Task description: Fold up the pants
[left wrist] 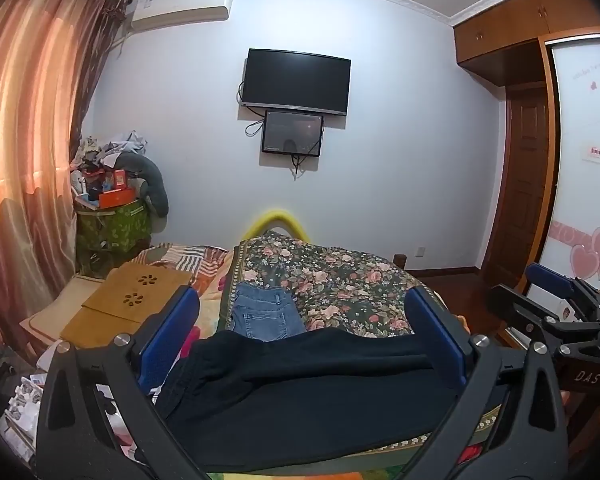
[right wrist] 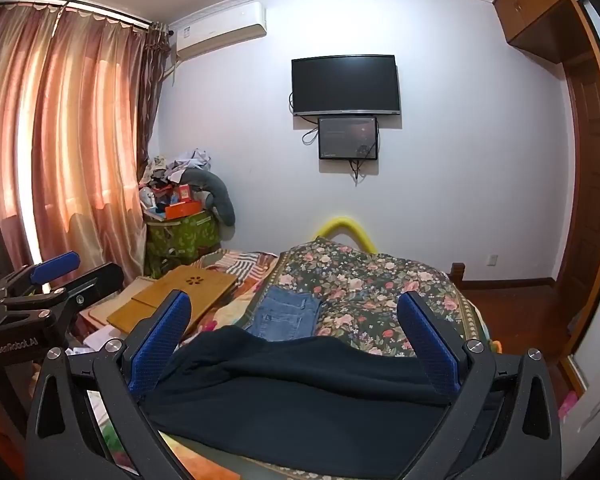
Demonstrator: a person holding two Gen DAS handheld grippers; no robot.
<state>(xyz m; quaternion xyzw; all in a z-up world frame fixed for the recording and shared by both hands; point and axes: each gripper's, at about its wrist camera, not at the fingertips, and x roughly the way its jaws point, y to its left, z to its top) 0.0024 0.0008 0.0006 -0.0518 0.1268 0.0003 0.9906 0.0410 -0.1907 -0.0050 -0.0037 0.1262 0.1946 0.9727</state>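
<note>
along the left wall of the room, pink curtains (right wrist: 60,128) hang full length, with an air conditioner (right wrist: 220,30) mounted high beside them. below, a green bin (right wrist: 182,238) piled with clutter stands in the corner, and a wooden lap tray (right wrist: 172,300) lies on the left part of the bed.

left tongs (left wrist: 302,332): jaws spread wide, blue pads (left wrist: 168,340) well apart, nothing pinched. black pants (left wrist: 300,392) lie on the bed under and between the pads, bunched, not gripped. in the right wrist view the left tongs show at the left edge, also spread.

centre: a pair of folded blue jeans (left wrist: 266,312) lies on the floral quilt (left wrist: 340,280) just beyond the black pants, partly overlapped by them. a yellow padded rail (right wrist: 346,228) shows at the far end of the bed. a dark television (right wrist: 346,84) and a smaller screen (right wrist: 348,138) hang on the far wall.

right tongs (right wrist: 294,328): jaws spread wide, blue pads (right wrist: 428,344) apart, holding nothing. the black pants lie across the bed below them.

right side: a wooden wardrobe (left wrist: 516,28) with a brown door (right wrist: 592,152) beneath.
</note>
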